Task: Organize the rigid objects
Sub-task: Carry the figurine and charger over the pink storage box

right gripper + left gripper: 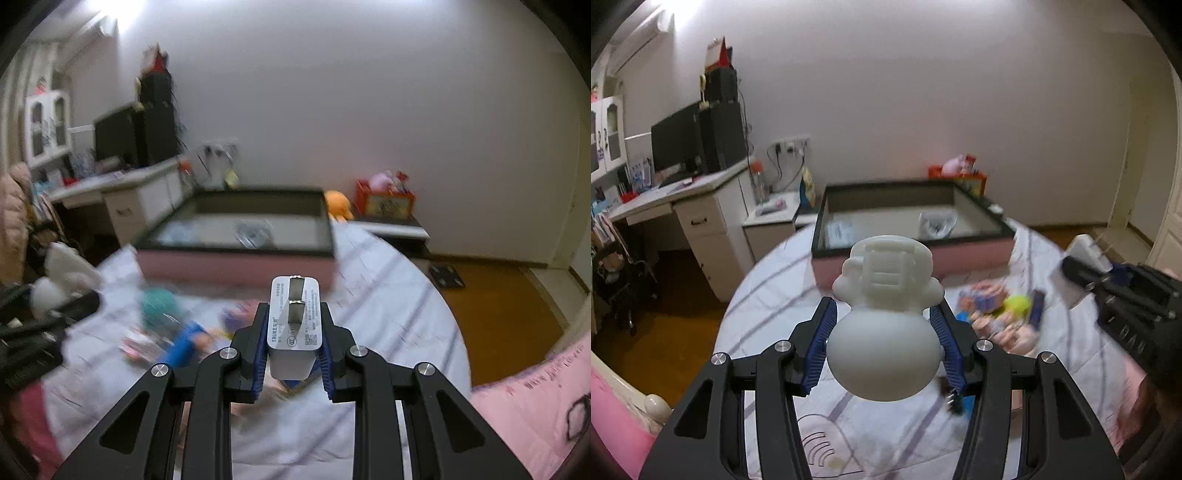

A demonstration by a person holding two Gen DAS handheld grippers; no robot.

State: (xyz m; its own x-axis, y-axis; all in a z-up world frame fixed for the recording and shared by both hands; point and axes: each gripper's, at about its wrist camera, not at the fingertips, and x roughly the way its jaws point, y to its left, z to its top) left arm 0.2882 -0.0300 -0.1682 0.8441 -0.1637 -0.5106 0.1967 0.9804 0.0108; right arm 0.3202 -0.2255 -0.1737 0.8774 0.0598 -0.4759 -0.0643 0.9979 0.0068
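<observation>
Figurine [884, 325], white, pinched at belly between my left gripper [884, 336] pads, head forward. Charger [295, 328] clamped in my right gripper [293, 354], prongs up. Pink box [912, 254] straight ahead of both, open, nearly bare inside. I'd judge: clear near rim, lower inside, then release. Toy clutter [1001, 310] on bed below, right of left tool; right gripper close alongside, I must avoid bumping it.

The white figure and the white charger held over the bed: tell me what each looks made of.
White figure: likely moulded plastic or resin, matte; smooth rounded body, one even colour, crisp moulded ridges on top.
White charger: hard plastic shell, slightly glossy, with printed grey text; its two folded prongs look like metal, glinting at the tips.
</observation>
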